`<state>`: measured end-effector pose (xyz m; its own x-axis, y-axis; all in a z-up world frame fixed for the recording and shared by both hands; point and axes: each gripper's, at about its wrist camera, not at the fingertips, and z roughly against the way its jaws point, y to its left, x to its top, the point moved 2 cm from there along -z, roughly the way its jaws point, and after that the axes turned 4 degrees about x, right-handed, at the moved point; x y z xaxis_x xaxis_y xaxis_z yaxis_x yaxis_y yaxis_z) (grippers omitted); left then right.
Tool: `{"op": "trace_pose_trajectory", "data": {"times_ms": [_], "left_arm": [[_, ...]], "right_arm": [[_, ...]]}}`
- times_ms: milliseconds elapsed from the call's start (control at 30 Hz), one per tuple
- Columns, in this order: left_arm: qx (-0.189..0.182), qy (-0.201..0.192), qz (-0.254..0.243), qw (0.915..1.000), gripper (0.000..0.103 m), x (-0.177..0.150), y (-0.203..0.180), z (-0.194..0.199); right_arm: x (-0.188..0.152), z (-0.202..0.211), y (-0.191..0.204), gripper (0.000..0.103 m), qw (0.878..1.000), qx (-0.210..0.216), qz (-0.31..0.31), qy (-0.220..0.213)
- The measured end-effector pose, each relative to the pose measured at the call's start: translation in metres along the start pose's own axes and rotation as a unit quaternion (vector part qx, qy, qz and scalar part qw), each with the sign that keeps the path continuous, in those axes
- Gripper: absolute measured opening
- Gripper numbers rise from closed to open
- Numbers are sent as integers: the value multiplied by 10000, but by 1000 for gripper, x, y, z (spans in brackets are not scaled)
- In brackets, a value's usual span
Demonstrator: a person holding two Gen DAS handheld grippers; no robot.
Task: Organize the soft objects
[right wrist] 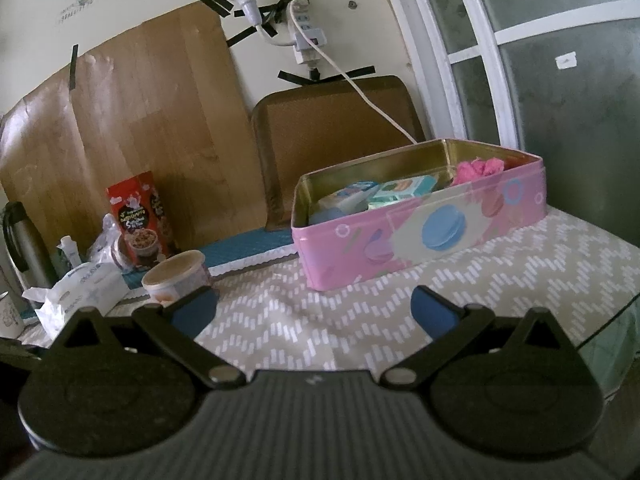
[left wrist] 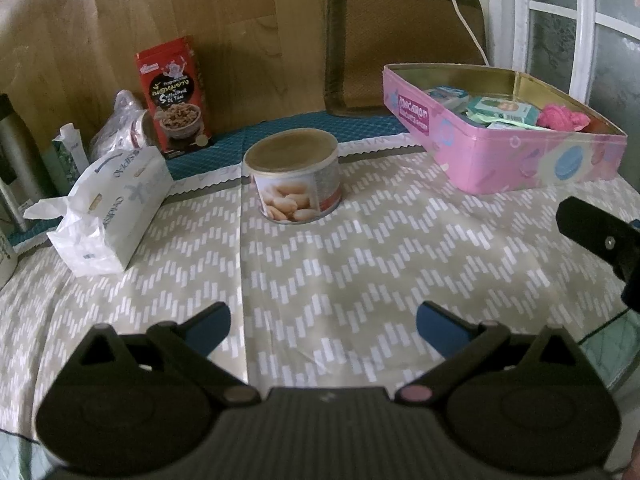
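Observation:
A pink macaron tin [left wrist: 520, 160] [right wrist: 420, 236] stands open at the back right of the table, holding several small packets [left wrist: 504, 110] [right wrist: 400, 192] and a pink fluffy item [left wrist: 562, 117] [right wrist: 478, 169]. A soft white tissue pack [left wrist: 116, 204] [right wrist: 80, 292] lies at the left. My left gripper [left wrist: 323, 326] hovers open over the chevron cloth with nothing between its fingers. My right gripper [right wrist: 314, 308] is open too, empty, short of the tin. Part of the right gripper shows at the right edge of the left wrist view.
A round can [left wrist: 294, 174] [right wrist: 178, 276] stands mid-table. A red snack box [left wrist: 174, 94] [right wrist: 140, 220], a plastic bag [left wrist: 120, 124] and a flask [right wrist: 24, 240] crowd the back left. A brown cushion [left wrist: 400, 44] leans on the wall. The table edge [right wrist: 608, 332] is at the right.

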<state>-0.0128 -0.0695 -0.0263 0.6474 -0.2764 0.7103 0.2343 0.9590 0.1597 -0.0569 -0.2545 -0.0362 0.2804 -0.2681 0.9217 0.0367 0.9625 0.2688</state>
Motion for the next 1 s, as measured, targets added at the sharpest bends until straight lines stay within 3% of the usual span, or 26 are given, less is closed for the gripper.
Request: {"op": "trace_pose_trajectory", "data": {"times_ms": [1000], "left_arm": [[-4,-104,80,9999,103,-4,5,7]], "right_arm": [[-4,5,8,103,9999,-24,105,-25]]}}
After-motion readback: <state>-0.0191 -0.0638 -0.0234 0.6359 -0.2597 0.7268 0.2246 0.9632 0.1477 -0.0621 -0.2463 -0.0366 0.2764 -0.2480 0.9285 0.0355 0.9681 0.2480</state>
